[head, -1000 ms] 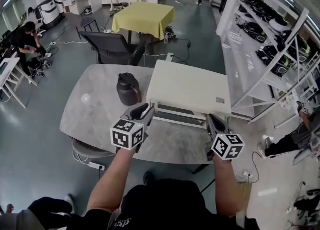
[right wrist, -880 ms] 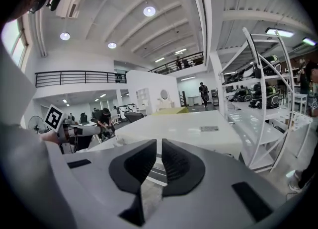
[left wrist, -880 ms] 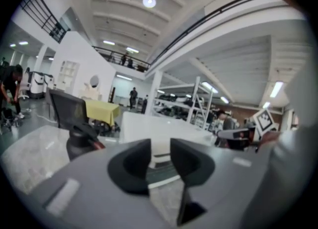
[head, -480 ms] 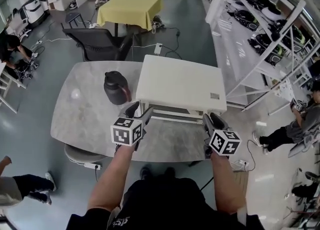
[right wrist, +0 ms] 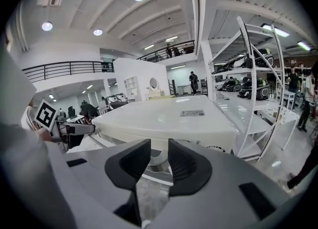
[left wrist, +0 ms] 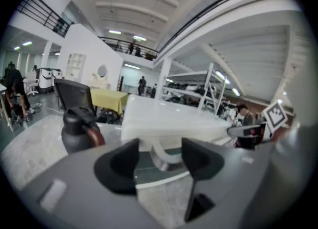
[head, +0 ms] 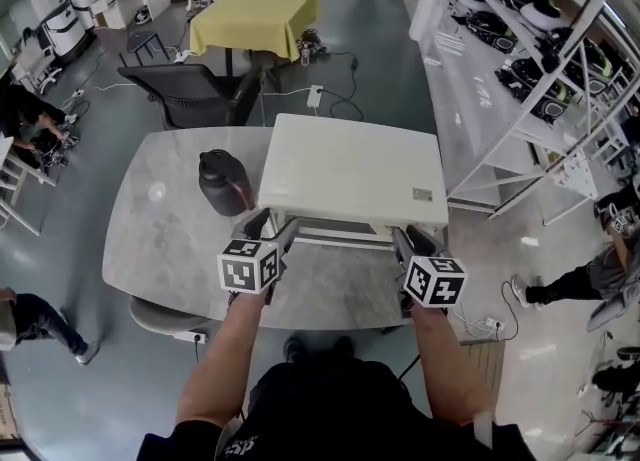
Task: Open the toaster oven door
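On the counter (head: pixel 160 239) stands the oven (head: pixel 350 174). Ends of its handle (head: pixel 340 240) sit unpinched within the left tongs (head: pixel 270 231), just opened wide, and the right tongs (head: pixel 408 241), just narrowed. Rigid, likely slick bar: grip there.

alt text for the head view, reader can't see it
From above: a person's left gripper and right gripper at the ends of the handle of a white toaster oven on a grey table. Left jaws have just been opening, right jaws closing, a handle end in each gap, ungripped. A dark jug stands left of the oven.
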Demonstrator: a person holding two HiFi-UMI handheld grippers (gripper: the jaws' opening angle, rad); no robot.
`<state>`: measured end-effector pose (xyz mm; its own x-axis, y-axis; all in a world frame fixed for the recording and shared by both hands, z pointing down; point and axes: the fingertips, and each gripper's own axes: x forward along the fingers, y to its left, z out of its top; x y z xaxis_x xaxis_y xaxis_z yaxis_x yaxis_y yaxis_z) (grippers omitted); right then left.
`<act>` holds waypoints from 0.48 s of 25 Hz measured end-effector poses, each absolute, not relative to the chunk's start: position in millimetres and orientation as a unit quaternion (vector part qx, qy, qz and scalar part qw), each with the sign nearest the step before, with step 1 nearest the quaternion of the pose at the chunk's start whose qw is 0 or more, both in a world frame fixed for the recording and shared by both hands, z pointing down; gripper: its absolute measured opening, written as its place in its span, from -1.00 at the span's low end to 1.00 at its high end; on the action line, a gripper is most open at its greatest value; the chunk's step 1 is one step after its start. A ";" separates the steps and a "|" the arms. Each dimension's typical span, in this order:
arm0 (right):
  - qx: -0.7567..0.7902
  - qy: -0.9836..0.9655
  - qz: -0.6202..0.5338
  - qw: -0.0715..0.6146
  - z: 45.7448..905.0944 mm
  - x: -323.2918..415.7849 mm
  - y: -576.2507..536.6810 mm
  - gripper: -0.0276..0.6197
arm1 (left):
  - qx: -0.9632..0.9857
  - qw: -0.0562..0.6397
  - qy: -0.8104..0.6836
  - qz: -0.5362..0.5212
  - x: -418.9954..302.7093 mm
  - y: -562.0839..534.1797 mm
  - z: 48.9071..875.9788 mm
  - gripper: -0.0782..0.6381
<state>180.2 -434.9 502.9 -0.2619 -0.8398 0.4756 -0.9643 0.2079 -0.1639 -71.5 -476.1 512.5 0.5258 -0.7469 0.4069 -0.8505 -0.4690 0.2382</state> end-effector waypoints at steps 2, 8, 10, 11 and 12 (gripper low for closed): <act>0.593 -0.762 0.217 0.147 503.5 181.9 -435.2 -0.61 | 0.848 0.213 -0.469 0.126 -68.7 -477.1 514.8 0.01; 0.592 -0.762 0.221 0.142 501.0 182.4 -432.6 -0.50 | 0.847 0.223 -0.465 0.130 -66.9 -475.9 514.7 0.00; 0.595 -0.759 0.225 0.140 503.1 184.9 -432.7 -0.50 | 0.848 0.223 -0.462 0.134 -67.4 -476.2 514.9 -0.01; 0.595 -0.757 0.231 0.138 505.1 185.9 -433.0 -0.50 | 0.849 0.223 -0.459 0.134 -67.2 -476.2 515.0 -0.01; 0.595 -0.756 0.237 0.135 507.0 186.5 -433.1 -0.49 | 0.851 0.223 -0.456 0.133 -66.3 -475.7 515.0 -0.01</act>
